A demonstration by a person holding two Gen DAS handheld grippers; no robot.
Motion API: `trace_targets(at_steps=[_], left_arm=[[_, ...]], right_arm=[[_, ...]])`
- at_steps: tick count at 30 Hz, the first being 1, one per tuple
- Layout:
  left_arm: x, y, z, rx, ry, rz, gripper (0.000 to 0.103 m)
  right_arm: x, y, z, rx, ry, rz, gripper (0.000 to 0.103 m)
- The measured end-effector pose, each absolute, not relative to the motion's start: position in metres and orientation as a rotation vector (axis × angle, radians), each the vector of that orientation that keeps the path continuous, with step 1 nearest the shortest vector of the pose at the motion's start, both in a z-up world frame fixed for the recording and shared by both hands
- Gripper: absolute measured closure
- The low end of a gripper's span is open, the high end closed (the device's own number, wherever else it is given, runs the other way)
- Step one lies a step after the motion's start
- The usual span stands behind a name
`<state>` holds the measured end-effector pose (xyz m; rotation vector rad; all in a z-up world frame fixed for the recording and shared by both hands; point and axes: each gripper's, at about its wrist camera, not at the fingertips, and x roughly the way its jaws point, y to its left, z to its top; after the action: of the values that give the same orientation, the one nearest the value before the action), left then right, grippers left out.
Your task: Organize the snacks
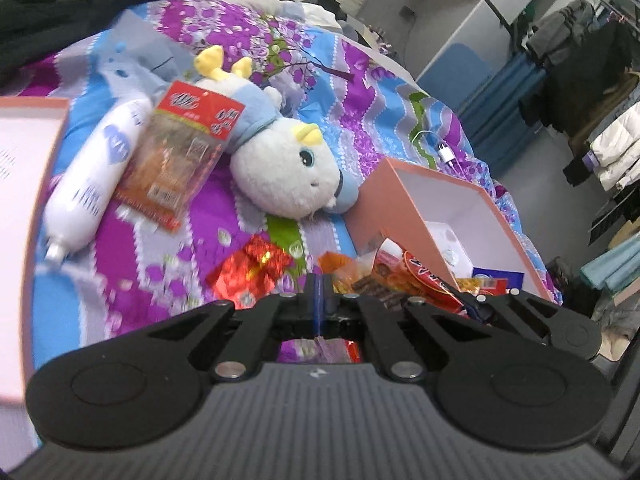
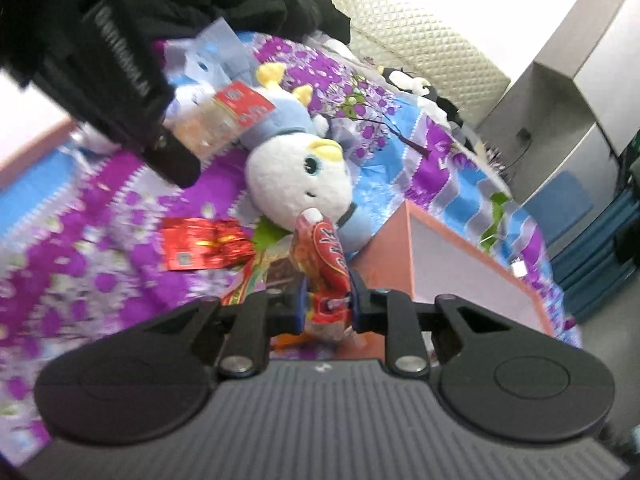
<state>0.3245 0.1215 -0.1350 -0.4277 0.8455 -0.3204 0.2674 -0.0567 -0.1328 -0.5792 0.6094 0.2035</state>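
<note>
The plush (image 1: 286,168), a white and blue toy with yellow horns, lies on the bed (image 1: 360,92), whose cover is purple and blue with flowers.

The left gripper (image 1: 319,292) has its jaws together, and the left wrist view shows nothing clearly between them. The right gripper (image 2: 326,300) has its jaws clamped on a red snack packet (image 2: 324,264), which stands up between them, its top just in front of the plush's chin in the right wrist view.

Just beside the plush's back, leaning on it, lies a clear snack bag (image 1: 182,156) with a red header. Touching that bag on the side away from the plush is a white tube (image 1: 96,176) with blue print. In front of the plush, on the cover, lies a shiny red foil pack (image 1: 250,266). Near it, toward the box, sits a heap of orange and red packets (image 1: 384,276).

On the plush's face side stands an open pink box (image 1: 416,216), white inside, with a blue and red packet (image 1: 494,280) in its bottom. On the far side of the tube from the plush is a pink lid (image 1: 28,200). Beyond the plush's face, a white plug (image 1: 446,154) lies on the cover.
</note>
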Motion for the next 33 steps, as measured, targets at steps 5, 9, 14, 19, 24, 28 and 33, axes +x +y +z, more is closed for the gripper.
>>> trace_targets(at_steps=[5,9,14,19,24,28,33], left_arm=[[0.277,0.121,-0.138,-0.457,0.857,-0.289,0.103],[0.254,0.118,-0.148,-0.468,0.883,-0.264,0.103],[0.26,0.108,-0.166,-0.391,0.922,-0.244,0.103],[0.3,0.09,-0.173,-0.241,0.949,-0.278,0.102],[0.344,0.073,-0.182,-0.108,0.962,-0.304,0.097],[0.376,0.065,-0.195,-0.025,0.98,-0.295,0.08],[0.412,0.052,-0.209,0.064,0.975,-0.298,0.055]], right_arm=[[0.233,-0.065,-0.124,-0.472,0.639,0.247,0.079],[0.219,-0.082,-0.127,-0.309,0.706,0.287,0.079],[0.207,-0.112,-0.147,-0.066,0.771,0.274,0.079],[0.194,-0.128,-0.17,0.072,0.837,0.248,0.079],[0.185,-0.135,-0.179,0.092,0.858,0.256,0.079],[0.187,-0.139,-0.181,0.095,0.871,0.263,0.079],[0.19,-0.142,-0.181,0.091,0.883,0.275,0.079]])
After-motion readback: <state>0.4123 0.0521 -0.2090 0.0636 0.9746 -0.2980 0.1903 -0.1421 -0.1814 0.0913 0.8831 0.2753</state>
